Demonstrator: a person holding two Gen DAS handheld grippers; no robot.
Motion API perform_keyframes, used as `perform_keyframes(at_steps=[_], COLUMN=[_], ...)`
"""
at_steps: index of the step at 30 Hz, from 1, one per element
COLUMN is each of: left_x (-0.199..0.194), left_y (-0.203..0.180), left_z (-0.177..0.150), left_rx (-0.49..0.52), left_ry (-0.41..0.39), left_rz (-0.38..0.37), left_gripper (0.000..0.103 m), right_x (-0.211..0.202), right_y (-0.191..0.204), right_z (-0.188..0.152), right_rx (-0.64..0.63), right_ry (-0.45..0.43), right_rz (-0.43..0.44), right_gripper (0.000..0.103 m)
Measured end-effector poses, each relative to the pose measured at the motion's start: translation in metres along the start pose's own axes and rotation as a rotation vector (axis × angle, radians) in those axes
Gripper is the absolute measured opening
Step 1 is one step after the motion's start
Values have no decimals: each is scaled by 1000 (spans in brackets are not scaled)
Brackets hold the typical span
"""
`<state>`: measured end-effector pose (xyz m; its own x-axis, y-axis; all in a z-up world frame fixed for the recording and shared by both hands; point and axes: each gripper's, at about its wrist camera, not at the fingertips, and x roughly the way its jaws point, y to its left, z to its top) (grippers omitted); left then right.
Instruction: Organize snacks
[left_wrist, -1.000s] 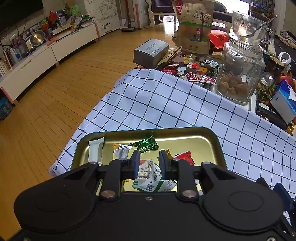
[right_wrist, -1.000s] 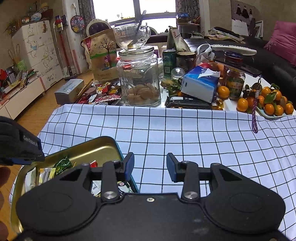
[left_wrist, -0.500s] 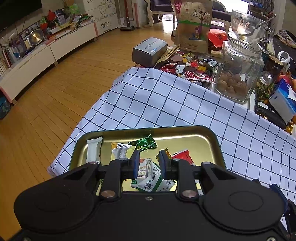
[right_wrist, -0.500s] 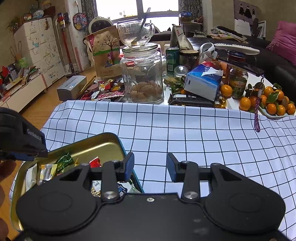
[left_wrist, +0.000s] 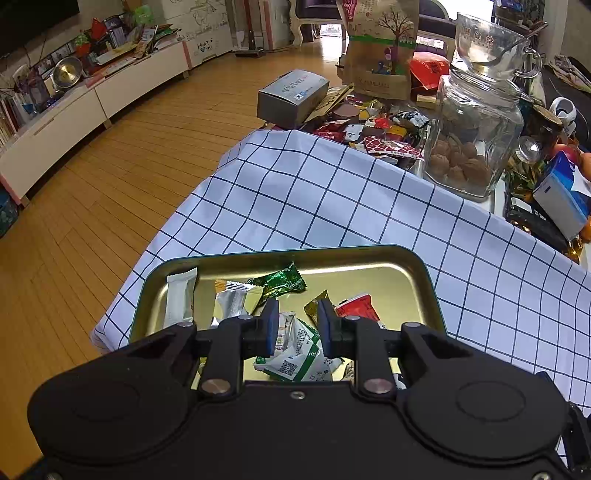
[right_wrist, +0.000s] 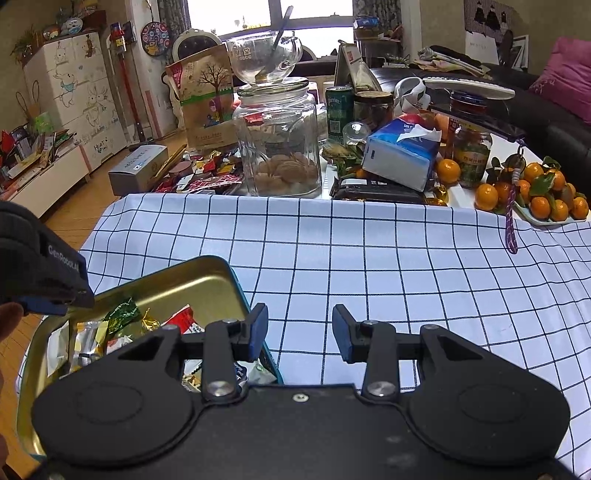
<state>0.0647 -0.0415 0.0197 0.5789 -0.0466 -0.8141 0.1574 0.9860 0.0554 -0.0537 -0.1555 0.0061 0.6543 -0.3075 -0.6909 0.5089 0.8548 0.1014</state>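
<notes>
We count one shallow gold metal tin (left_wrist: 369, 254) on the blue-checked white cloth (left_wrist: 332, 206) over the tabletop, and in it at least six wrapped snacks: one white bar (left_wrist: 180, 299), one silver packet (left_wrist: 231, 302), one green foil candy (left_wrist: 282, 281), one gold foil piece (left_wrist: 317, 302), one red packet (left_wrist: 357, 306) and one white-and-green sachet (left_wrist: 295, 360).

At twelve o'clock past the cloth stand one clear glass jar of walnuts (right_wrist: 279, 147) topped by a glass bowl (right_wrist: 263, 62), one blue tissue pack (right_wrist: 400, 155), a heap of loose wrappers (left_wrist: 373, 131) and a plate of oranges (right_wrist: 535, 192).

Our left tool (left_wrist: 295, 325) hangs above the tin, jaws narrowly parted and empty, the sachet just below them. Our right tool (right_wrist: 300, 334), jaws wider and empty, is over bare cloth, the tin at its nine o'clock.
</notes>
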Motion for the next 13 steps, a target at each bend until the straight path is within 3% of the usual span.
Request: perform_keyframes(at_steps=[13], left_x=[-4], left_y=[-18], left_z=[-4], left_rx=[66], left_ry=[-44], left_rz=[52], left_gripper=[33], right_x=[4], right_y=[-10], right_z=[-2], right_rx=[25], right_ry=[13], right_rz=[-12], right_gripper=[40])
